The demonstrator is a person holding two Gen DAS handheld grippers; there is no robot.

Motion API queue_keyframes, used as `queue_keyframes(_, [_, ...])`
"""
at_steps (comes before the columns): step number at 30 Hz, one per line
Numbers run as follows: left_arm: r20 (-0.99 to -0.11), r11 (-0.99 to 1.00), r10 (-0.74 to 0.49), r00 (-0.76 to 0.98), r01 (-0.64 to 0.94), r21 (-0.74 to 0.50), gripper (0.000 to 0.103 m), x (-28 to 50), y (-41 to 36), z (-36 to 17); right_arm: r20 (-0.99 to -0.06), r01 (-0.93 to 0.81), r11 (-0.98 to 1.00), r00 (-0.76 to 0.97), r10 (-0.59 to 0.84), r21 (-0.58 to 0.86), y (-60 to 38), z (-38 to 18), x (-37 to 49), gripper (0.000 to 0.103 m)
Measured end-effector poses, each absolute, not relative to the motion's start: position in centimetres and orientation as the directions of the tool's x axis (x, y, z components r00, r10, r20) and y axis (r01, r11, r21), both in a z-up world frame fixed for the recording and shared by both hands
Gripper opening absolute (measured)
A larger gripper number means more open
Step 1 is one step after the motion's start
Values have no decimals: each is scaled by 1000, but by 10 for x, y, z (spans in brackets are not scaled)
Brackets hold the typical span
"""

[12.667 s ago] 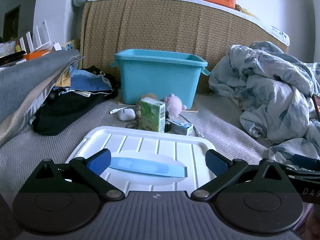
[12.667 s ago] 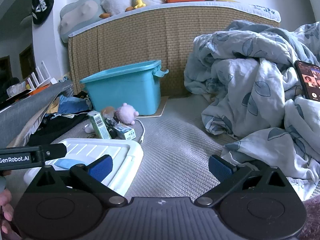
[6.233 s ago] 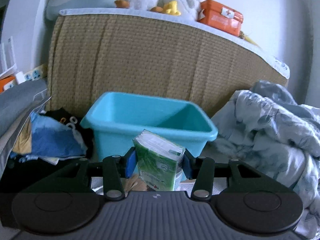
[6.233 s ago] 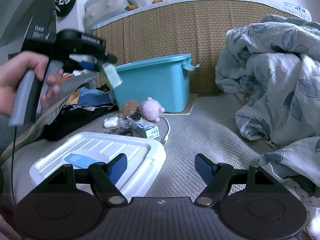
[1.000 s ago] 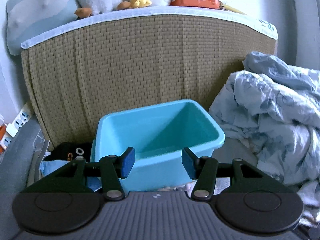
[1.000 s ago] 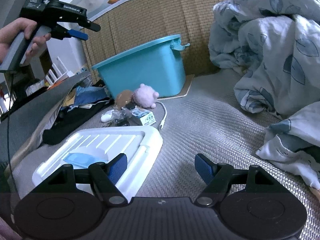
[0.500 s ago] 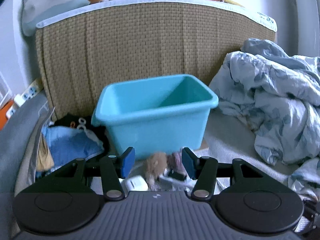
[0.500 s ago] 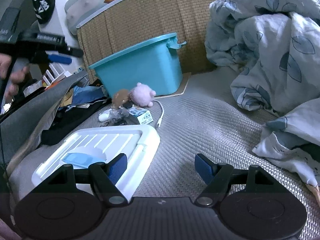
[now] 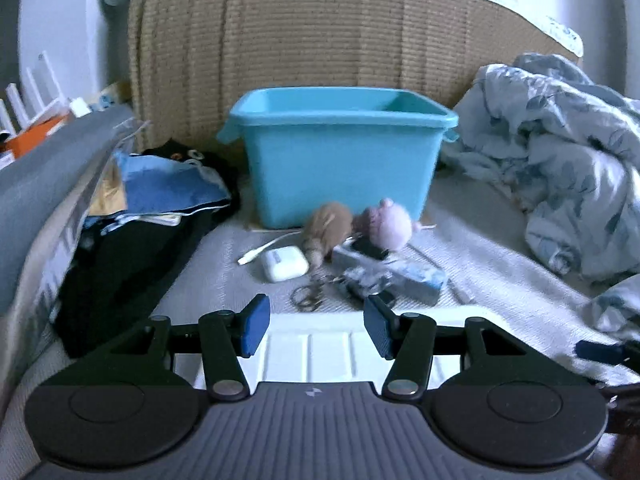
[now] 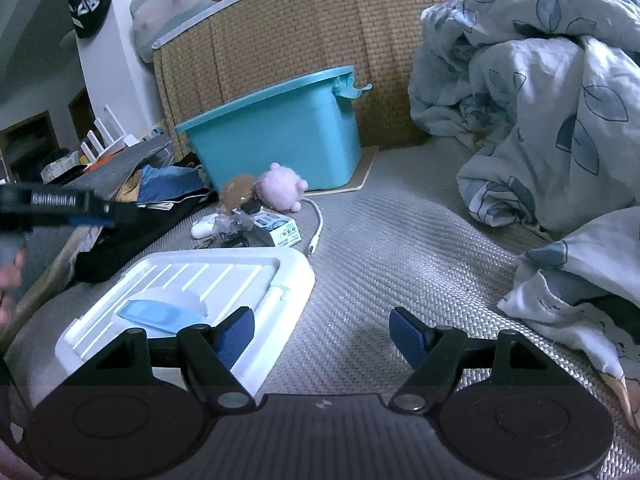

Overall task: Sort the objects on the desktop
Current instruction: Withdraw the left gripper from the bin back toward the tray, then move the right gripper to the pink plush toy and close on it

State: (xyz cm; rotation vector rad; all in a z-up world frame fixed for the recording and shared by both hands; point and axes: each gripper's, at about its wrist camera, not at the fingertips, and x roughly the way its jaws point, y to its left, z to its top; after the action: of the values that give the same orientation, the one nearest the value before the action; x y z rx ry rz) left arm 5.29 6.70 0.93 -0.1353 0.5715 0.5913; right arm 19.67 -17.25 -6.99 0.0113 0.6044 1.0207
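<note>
Left claw (image 9: 316,326) hangs unclenched and empty over the ribbed white lid (image 9: 312,348); the right claw (image 10: 322,332) gapes wide too. Ahead on the woven bed (image 10: 400,240) (slightly blurred) lie a fuzzy brown toy (image 9: 328,226), pink plush (image 9: 388,224) and glossy earbud case (image 9: 284,263), before the smooth teal bin (image 9: 340,160).

Glossy plastic bin (image 9: 340,168), woven headboard (image 9: 320,40), fuzzy toys (image 9: 386,222)
</note>
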Motion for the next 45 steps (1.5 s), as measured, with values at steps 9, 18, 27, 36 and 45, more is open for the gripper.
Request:
queue_keyframes(9, [-546, 829, 471, 693, -559, 5, 56, 46, 62, -14, -487, -799, 548, 385, 784, 250, -169, -69, 194, 77])
queue_keyframes(18, [-514, 823, 487, 706, -568, -1, 56, 47, 65, -20, -504, -792, 567, 404, 764, 226, -167, -69, 193, 77])
queue_keyframes(27, [-508, 811, 488, 710, -584, -37, 56, 48, 74, -24, -502, -800, 573, 426, 752, 180, -162, -56, 184, 77])
queue_keyframes(36, [-520, 821, 465, 716, -569, -50, 62, 51, 77, -28, -514, -828, 544, 409, 754, 139, -134, -48, 181, 76])
queue_keyframes(45, [-522, 823, 454, 722, -564, -64, 62, 52, 78, -30, -505, -832, 534, 401, 764, 147, -107, -31, 193, 72])
